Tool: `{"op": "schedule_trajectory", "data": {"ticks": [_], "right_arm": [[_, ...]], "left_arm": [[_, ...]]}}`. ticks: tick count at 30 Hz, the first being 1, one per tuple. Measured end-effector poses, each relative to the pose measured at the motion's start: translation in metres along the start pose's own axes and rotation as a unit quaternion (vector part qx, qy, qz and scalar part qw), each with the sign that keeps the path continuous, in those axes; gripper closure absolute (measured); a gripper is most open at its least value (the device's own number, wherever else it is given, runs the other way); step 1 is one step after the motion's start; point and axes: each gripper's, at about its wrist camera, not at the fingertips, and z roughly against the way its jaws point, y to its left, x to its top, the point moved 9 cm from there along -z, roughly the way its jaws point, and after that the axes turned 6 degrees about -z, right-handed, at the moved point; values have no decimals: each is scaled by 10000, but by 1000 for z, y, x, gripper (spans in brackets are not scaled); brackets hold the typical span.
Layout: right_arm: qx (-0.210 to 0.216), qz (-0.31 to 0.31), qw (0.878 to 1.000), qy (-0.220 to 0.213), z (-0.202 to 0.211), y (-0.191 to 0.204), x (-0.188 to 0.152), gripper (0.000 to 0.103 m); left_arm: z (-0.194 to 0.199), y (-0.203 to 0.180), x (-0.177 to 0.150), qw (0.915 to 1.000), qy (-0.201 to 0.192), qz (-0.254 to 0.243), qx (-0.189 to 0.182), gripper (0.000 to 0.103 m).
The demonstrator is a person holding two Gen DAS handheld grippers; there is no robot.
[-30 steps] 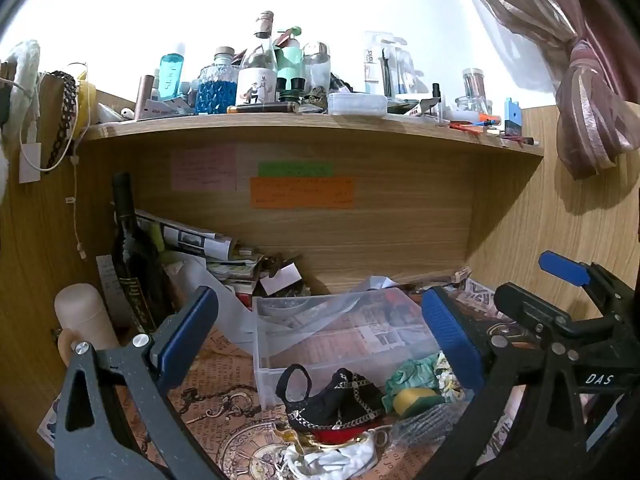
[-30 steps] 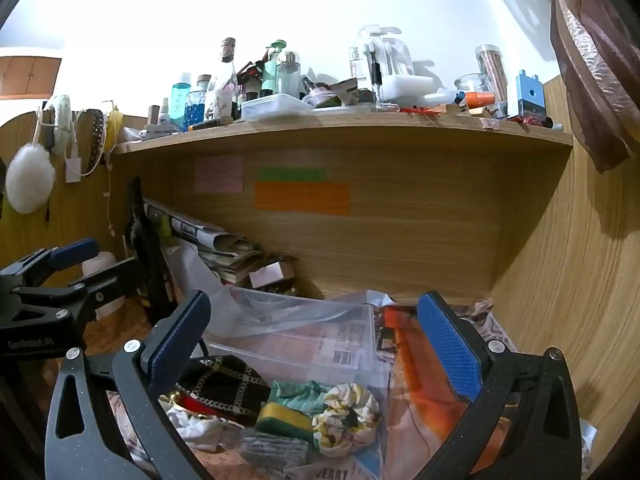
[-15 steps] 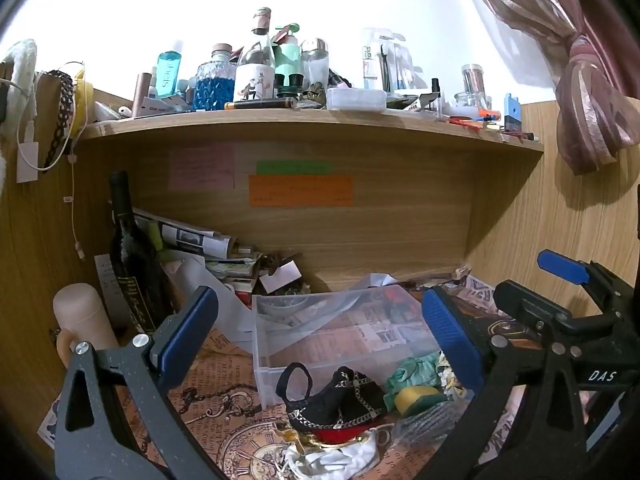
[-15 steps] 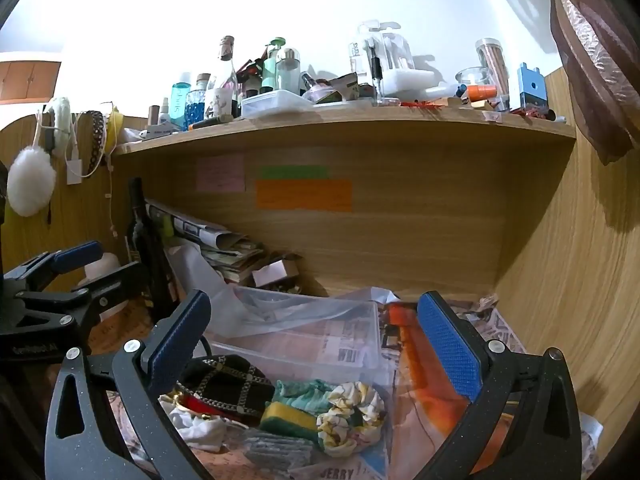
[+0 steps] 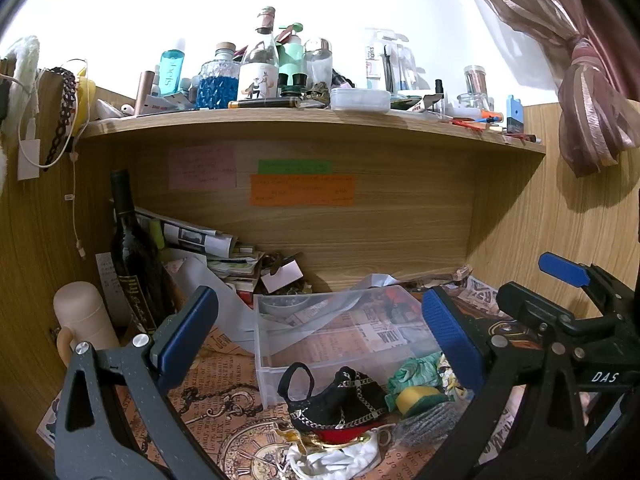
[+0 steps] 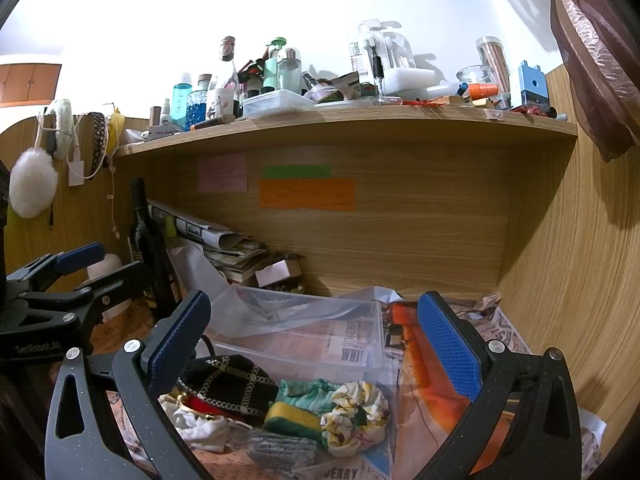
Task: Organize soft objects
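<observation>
A pile of soft things lies on the desk in front of a clear plastic bin [image 5: 340, 332]: a black pouch with gold chain [image 5: 340, 400], a green cloth [image 5: 416, 372], a yellow-green sponge [image 5: 416, 394], a grey scrubber [image 5: 428, 420] and a white cloth [image 5: 336, 456]. In the right wrist view the pouch [image 6: 228, 380], sponge [image 6: 292, 416], a floral scrunchie [image 6: 356, 412] and the bin [image 6: 320, 336] show. My left gripper [image 5: 320, 332] is open and empty above the pile. My right gripper [image 6: 312, 340] is open and empty above it too.
A dark wine bottle [image 5: 132, 256] and a cream cylinder [image 5: 80, 320] stand at the left. Stacked papers [image 5: 216, 252] lie behind the bin. A crowded shelf [image 5: 304, 120] hangs overhead. Wooden walls close in at the back and right [image 6: 568, 280].
Both grippers have risen slightly and stayed open. The pile and the bin have not moved.
</observation>
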Motion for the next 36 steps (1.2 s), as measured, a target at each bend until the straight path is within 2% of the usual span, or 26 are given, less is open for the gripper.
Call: {"op": "schedule_trajectory", "data": {"ticks": [36], "right_arm": [[27, -27, 10000, -4, 0, -1, 0, 0]], "left_arm": [[-3, -6, -4, 10000, 55, -21, -29, 0]]}}
